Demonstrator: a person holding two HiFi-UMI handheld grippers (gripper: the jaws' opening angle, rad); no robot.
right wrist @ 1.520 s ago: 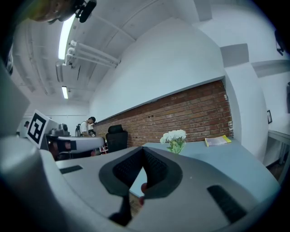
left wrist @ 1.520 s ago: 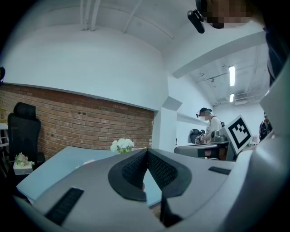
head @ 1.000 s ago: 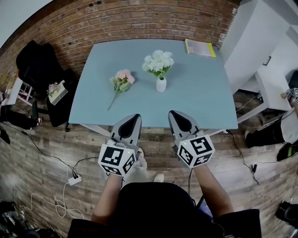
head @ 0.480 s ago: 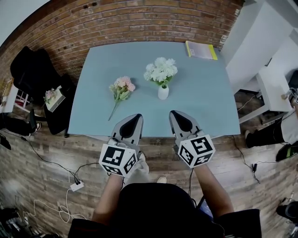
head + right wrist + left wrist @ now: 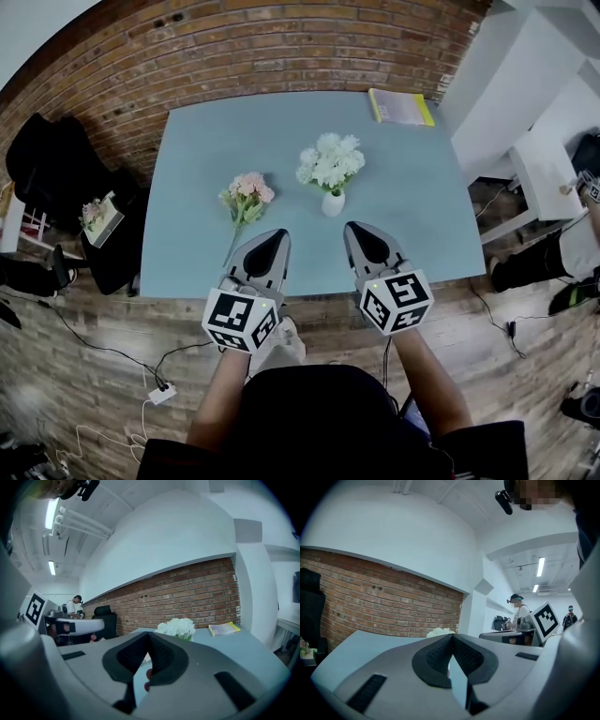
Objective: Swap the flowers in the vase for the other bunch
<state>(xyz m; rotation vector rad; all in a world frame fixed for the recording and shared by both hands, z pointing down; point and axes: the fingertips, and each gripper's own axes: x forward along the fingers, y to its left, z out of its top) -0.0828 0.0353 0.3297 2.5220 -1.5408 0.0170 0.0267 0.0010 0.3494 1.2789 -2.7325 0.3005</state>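
Note:
A small white vase [image 5: 333, 203] stands near the middle of the pale blue table [image 5: 197, 187] and holds a bunch of white flowers [image 5: 331, 162]. A pink bunch [image 5: 246, 194] lies flat to its left, stem toward me. My left gripper [image 5: 271, 241] is shut and empty, over the table's near edge just below the pink bunch. My right gripper [image 5: 361, 234] is shut and empty too, short of the vase. In the right gripper view the white flowers [image 5: 177, 626] rise past the closed jaws. The left gripper view shows only the tops of the white flowers [image 5: 440, 632].
A yellow-edged book [image 5: 400, 107] lies at the table's far right corner. A brick wall [image 5: 281, 56] runs behind the table. Black bags and a box with flowers [image 5: 101, 214] sit on the floor at left. White furniture [image 5: 525, 112] stands at right. Cables cross the wooden floor.
Both grippers have come forward toward the table, side by side and still shut; their tips now reach over its near edge. The flowers and vase have not moved.

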